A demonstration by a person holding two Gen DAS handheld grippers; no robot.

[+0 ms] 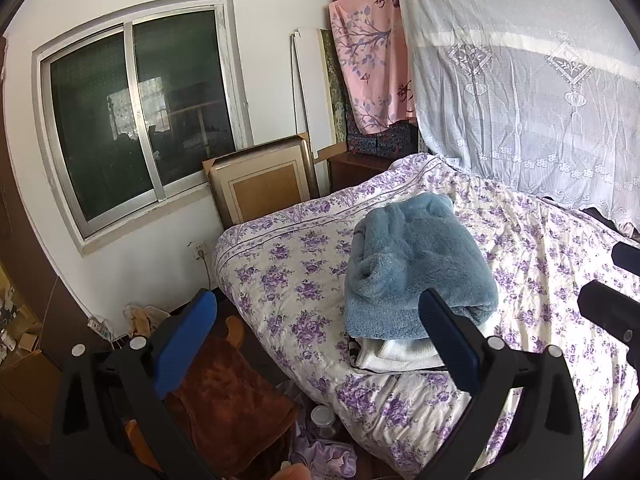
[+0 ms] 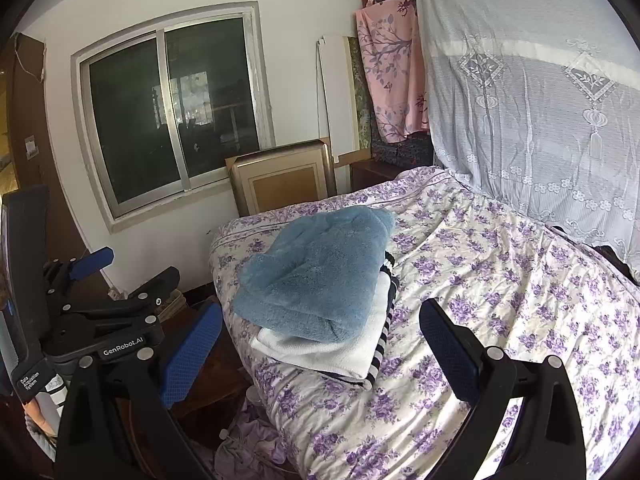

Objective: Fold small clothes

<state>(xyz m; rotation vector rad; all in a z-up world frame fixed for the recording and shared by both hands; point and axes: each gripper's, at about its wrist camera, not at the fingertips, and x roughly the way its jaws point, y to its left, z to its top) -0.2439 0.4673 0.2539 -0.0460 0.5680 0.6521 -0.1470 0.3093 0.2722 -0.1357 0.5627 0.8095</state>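
A folded fluffy blue garment [image 1: 416, 272] [image 2: 320, 276] lies on top of a stack on the bed. Under it is a folded white garment [image 1: 396, 354] [image 2: 344, 350], and under that a black-and-white striped one [image 2: 382, 344]. My left gripper [image 1: 316, 320] is open and empty, held above the bed's near corner, short of the stack. My right gripper [image 2: 320, 328] is open and empty, held just in front of the stack. The left gripper also shows at the left edge of the right wrist view [image 2: 120, 276].
The bed has a purple floral quilt [image 1: 540, 280] [image 2: 500, 280]. A lace curtain [image 1: 520, 80] hangs at the right. A brown cushion on a chair [image 1: 224, 400], a jar [image 1: 322, 420] and clothes on the floor [image 2: 248, 448] lie beside the bed. A window [image 1: 136, 120] is in the left wall.
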